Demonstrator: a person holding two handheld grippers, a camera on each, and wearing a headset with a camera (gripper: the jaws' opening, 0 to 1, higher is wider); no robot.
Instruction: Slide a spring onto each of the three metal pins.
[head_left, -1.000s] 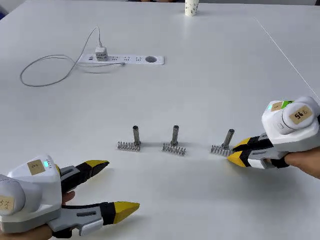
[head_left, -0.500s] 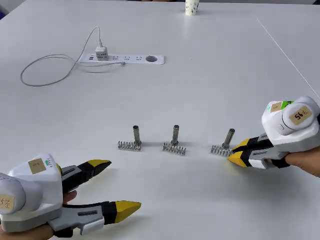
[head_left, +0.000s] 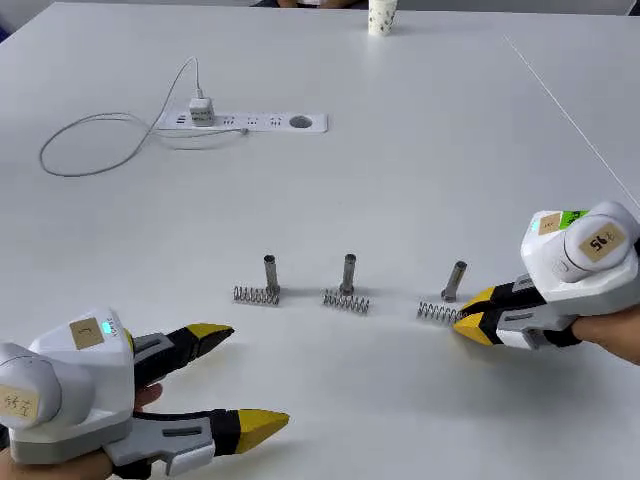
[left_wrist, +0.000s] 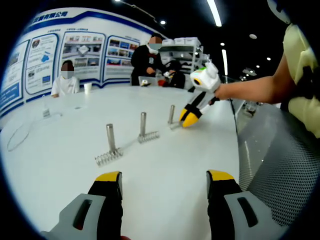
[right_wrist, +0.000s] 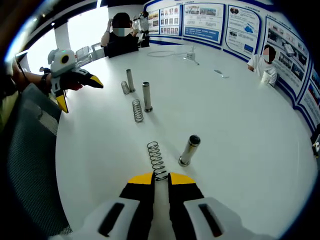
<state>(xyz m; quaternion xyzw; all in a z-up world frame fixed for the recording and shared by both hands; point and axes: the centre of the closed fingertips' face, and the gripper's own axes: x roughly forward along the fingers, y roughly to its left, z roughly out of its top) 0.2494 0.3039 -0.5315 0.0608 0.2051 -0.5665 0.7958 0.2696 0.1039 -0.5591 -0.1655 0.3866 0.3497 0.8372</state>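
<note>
Spring (right_wrist: 156, 159) lies flat on worktop (right_wrist: 240, 125) by right pin (right_wrist: 189, 150); your right tool (right_wrist: 156, 177) is clamped on its near end. Left tool (left_wrist: 165, 181) sits idle, jaws apart. Next: lift, tip upright, thread over pin.

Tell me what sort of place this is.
Probably an office showroom or demo lab: printed display boards line the wall, people sit at a big white table, and a power strip lies on it.
</note>
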